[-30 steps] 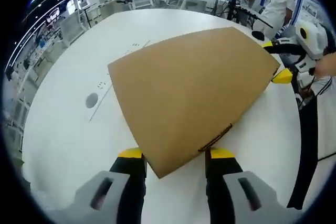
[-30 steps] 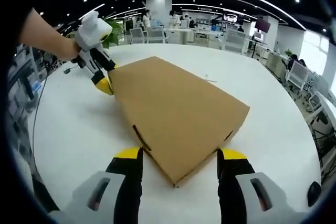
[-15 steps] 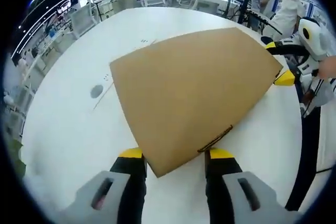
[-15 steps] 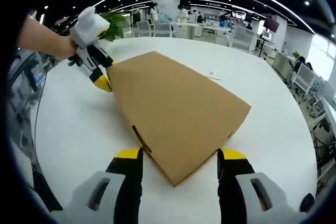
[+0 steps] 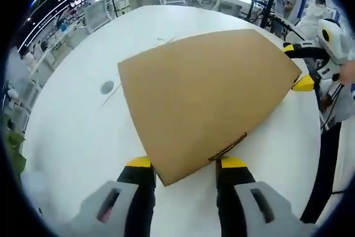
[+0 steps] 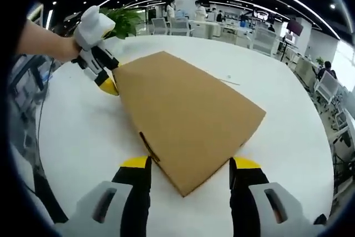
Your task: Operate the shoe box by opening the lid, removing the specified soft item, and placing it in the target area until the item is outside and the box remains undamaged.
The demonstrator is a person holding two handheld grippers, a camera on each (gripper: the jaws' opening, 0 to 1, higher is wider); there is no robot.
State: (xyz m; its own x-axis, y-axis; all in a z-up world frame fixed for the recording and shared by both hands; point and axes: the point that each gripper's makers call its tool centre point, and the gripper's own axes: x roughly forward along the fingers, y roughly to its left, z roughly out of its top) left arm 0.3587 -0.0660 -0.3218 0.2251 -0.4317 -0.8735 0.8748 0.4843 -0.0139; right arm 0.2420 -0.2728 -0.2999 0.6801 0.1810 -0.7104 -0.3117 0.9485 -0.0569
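An open-plan office with ceiling lights, desks and chairs surrounds a round white table [image 5: 72,131]. A closed brown cardboard shoe box [image 5: 205,90] lies flat on the table near its middle, lid down, with a slot cut visible along one edge.

In the left gripper view, the left gripper [image 5: 181,162] rises from 6 o'clock, its yellow-tipped jaws spread wide with one corner of the box between them (whether either tip touches the cardboard cannot be told). The right gripper [image 5: 298,67] shows at 3 o'clock at the far corner of the box, one yellow tip above the lid edge and one below-side of it. A small grey round mark [image 5: 107,87] sits on the tabletop at 9 o'clock.

In the right gripper view, the right gripper [image 6: 191,163] stands at 6 o'clock, jaws likewise parted and straddling the near corner of the box [image 6: 188,115]. The left gripper [image 6: 105,79] appears at 10 o'clock, held by a hand [image 6: 66,51], its tips at the opposite corner. A green plant [image 6: 123,21] stands beyond the table at 11 o'clock.
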